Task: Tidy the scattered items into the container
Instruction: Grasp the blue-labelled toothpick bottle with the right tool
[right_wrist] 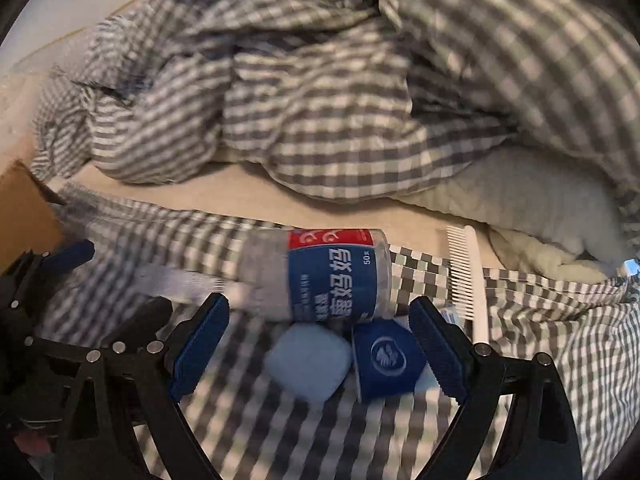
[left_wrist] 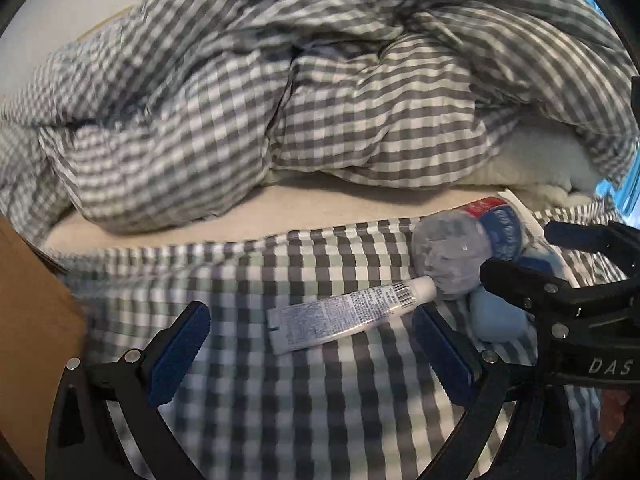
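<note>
On the checked sheet lie a white printed tube (left_wrist: 344, 316), a clear cylindrical tub with a red and blue label (right_wrist: 332, 276), a light blue rounded pad (right_wrist: 308, 360), a dark blue box (right_wrist: 386, 360) and a white comb (right_wrist: 468, 280). My left gripper (left_wrist: 312, 348) is open, its jaws on either side of the tube, just short of it. My right gripper (right_wrist: 320, 344) is open around the light blue pad and the dark blue box. The tub (left_wrist: 452, 256) and pad (left_wrist: 496, 316) also show in the left wrist view, with the right gripper (left_wrist: 560, 280) over them.
A brown cardboard box (left_wrist: 32, 320) stands at the left edge; it also shows in the right wrist view (right_wrist: 24, 208). A crumpled checked duvet (left_wrist: 280, 100) is heaped behind the items, with a white fluffy blanket (right_wrist: 540, 208) under it at the right.
</note>
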Tool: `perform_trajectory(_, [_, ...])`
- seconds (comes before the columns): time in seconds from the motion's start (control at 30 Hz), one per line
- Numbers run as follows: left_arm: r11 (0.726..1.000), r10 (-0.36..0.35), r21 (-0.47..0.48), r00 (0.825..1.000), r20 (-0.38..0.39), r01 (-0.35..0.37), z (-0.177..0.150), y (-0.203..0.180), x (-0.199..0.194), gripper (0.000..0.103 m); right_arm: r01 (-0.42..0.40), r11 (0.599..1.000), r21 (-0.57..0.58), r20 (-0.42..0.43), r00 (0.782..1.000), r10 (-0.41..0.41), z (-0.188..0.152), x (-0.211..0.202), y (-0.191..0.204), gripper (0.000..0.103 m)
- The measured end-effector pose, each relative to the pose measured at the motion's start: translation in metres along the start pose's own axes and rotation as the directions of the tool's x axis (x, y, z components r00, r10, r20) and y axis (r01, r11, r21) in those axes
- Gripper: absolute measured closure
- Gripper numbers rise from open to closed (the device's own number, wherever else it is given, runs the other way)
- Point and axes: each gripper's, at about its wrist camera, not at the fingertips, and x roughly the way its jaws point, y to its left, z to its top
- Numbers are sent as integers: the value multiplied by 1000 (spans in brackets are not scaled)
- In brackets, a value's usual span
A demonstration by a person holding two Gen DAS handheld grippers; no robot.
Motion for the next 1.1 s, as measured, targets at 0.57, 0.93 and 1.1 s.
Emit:
perform_trajectory(0.57, [996,-86,23,984,-153,91,-10,-5,27,0,43,997,-62,26,999,-41,10,44,2,8])
perform_trajectory(0.93, [996,-70,44,983,-169,78,-14,-19,30,0,15,1000,22,69,997,-17,12,40,-17,15])
perform_trajectory(1.1, [996,-67,52,984,-164,77,-14,-27,30,0,39,998,50,139,989,-46,1,-9,-15,15])
